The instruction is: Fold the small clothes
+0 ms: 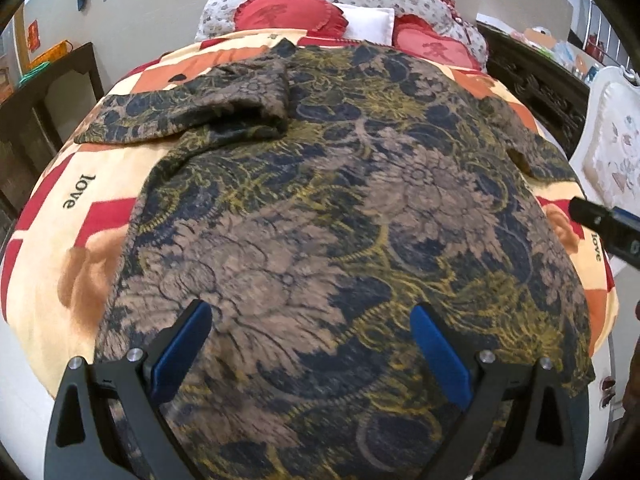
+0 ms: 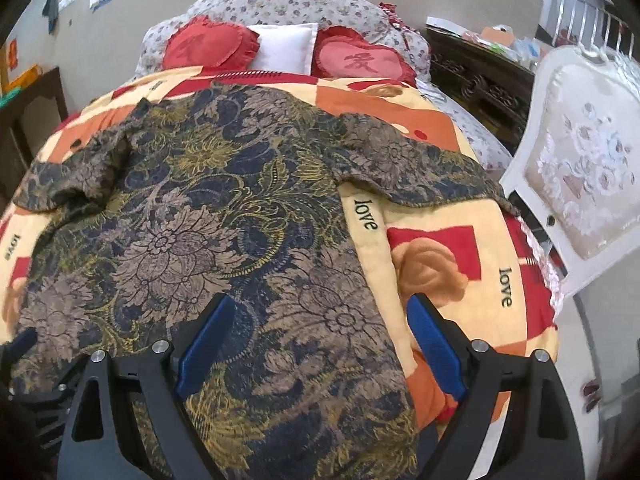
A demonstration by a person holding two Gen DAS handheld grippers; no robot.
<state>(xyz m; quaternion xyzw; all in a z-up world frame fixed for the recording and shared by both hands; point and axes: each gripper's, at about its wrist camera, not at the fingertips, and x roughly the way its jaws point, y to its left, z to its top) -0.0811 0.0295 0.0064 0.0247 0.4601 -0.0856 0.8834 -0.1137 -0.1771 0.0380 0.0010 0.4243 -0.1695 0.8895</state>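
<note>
Right wrist view: right gripper [image 2: 316, 340], jaws apart, straddling shirt [image 2: 192, 216] right hem edge; long axis near-to-far; left gripper [image 1: 310, 344] likewise agape over mid-hem.

The word "love" is printed several times on the blanket [image 2: 436, 216]. Each red heart cushion [image 2: 362, 60] carries one Chinese character, perhaps 爱.

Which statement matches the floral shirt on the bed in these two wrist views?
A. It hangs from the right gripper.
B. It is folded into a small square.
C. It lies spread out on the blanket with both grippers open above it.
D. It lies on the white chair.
C: the floral shirt lies spread on the blanket, sleeves out, and the left gripper and right gripper hold nothing.
</note>
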